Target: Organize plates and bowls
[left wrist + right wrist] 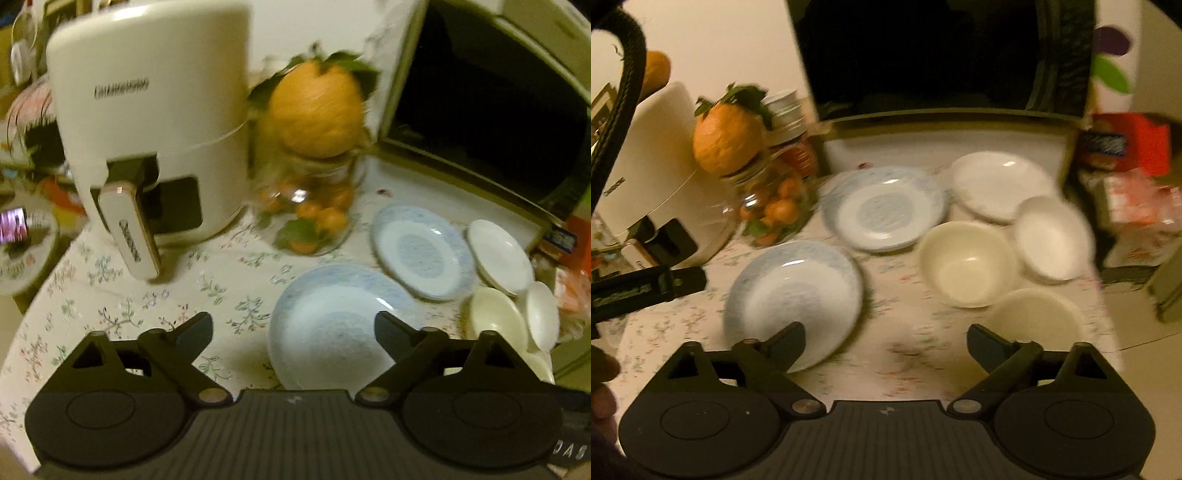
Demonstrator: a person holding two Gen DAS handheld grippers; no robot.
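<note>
Floral cloth covers the bench (905, 354), where blue plates (794, 299) and cream bowls (967, 264) lie apart. Both the left hand-held gripper (293, 328) and the right hand-held gripper (886, 341) are spread wide, empty. Crockery looks stiff, slick, breakable; pinch the rims.

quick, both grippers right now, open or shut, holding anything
Left gripper: open, holding nothing, above the near blue plate.
Right gripper: open, holding nothing, over the tablecloth.
</note>
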